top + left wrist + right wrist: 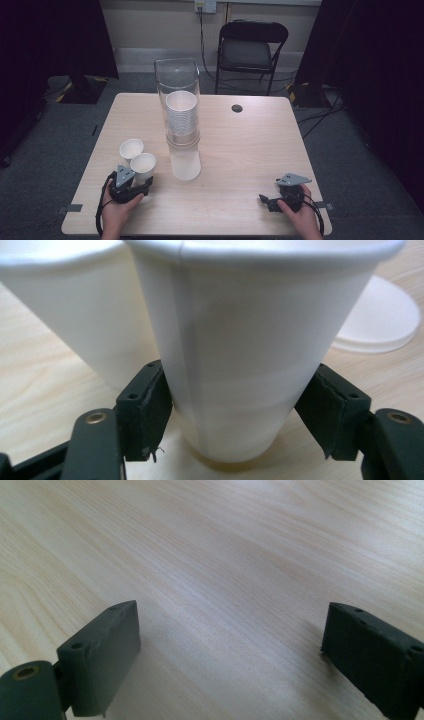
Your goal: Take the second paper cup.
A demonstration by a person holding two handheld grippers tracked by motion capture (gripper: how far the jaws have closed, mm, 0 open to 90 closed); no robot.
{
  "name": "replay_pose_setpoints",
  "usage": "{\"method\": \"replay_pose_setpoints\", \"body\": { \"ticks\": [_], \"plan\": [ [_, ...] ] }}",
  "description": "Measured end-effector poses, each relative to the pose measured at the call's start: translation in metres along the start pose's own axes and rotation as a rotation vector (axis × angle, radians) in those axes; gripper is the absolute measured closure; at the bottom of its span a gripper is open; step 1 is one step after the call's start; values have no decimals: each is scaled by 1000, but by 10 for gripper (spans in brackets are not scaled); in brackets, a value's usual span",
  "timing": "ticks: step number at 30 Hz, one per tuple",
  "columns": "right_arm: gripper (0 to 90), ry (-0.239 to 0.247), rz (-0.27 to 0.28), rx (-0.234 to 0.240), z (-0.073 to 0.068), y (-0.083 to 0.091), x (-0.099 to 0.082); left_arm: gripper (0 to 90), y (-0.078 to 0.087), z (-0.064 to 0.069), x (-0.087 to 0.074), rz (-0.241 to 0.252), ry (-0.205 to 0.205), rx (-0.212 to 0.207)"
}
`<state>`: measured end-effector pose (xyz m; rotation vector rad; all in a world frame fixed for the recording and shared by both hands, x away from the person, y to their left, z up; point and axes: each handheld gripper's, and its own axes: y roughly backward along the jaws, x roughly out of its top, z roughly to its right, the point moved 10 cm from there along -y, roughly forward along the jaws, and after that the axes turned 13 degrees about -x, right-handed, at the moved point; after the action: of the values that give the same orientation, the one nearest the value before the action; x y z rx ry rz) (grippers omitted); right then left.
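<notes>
Cup [235,355], white paper, stands upright on the wooden table [240,150] between the left gripper [235,420] jaws, near the table's front left; its gripper view shows the left pad touching the wall and the right pad just clear, so released, a gap hidden in the high view. Second cup [131,148] sits just behind, cut off by the frame in the left gripper view. Right gripper [230,655] rests front right, jaws wide apart over bare wood.
</notes>
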<state>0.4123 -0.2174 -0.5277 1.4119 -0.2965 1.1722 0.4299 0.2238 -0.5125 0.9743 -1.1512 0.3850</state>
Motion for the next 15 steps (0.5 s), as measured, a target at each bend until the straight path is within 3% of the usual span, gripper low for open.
{"method": "replay_pose_setpoints", "body": {
  "ticks": [5,7,9,10,15],
  "plan": [
    [79,0,0,-1,0,0,0,301,3,0,-5,-3,3,-20],
    [79,1,0,-1,0,0,0,257,3,2,-10,-43,-6,-27],
    [79,1,0,-1,0,0,0,229,3,5,-10,-36,6,-36],
    [79,1,0,-1,0,0,0,232,5,9,-12,-50,-7,-61],
    [79,1,0,-1,0,0,0,258,10,17,-20,-82,-46,-94]
  ]
}}
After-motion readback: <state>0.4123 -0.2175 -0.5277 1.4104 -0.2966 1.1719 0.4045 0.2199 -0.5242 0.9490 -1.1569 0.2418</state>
